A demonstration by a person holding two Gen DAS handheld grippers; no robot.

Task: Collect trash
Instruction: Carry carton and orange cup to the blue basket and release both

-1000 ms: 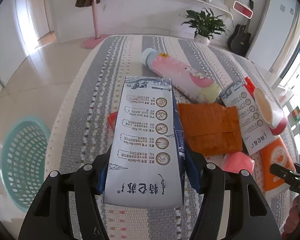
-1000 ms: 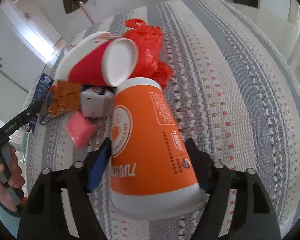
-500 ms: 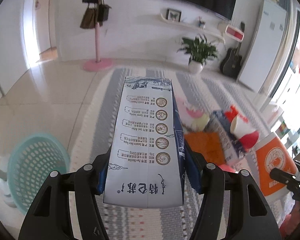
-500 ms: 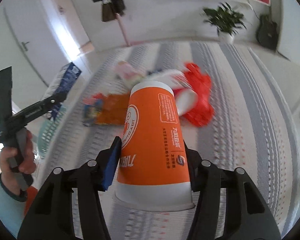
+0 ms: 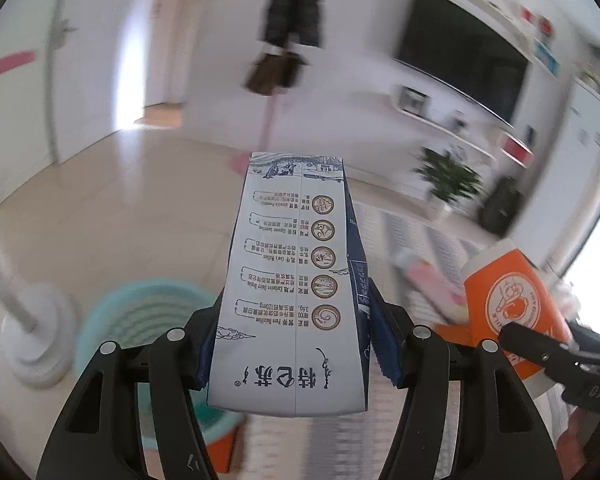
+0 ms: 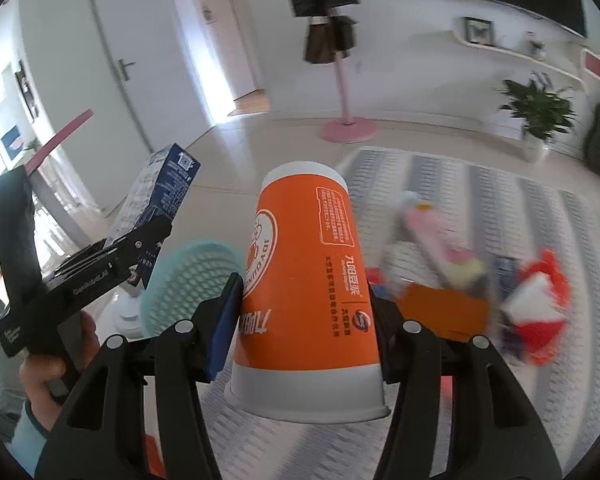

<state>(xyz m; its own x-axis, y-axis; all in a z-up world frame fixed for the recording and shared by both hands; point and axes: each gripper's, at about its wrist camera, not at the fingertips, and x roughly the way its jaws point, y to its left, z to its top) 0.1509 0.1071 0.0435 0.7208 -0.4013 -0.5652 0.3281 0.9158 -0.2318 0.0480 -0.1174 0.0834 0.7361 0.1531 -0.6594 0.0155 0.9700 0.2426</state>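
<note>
Left hand-held gripper [image 5: 296, 356] clamping milk carton [image 5: 296, 280], right hand-held gripper [image 6: 304, 320] clamping orange cup [image 6: 304, 280]

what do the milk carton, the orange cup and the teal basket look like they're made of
Milk carton: looks like coated paperboard, with a printed face, sharp folded edges and a faint sheen. Orange cup: probably paper, matte printed wall with a rolled white rim. Teal basket: likely moulded plastic, with a regular grid of holes, though it is blurred. Left gripper and right gripper clamp the first two.
</note>
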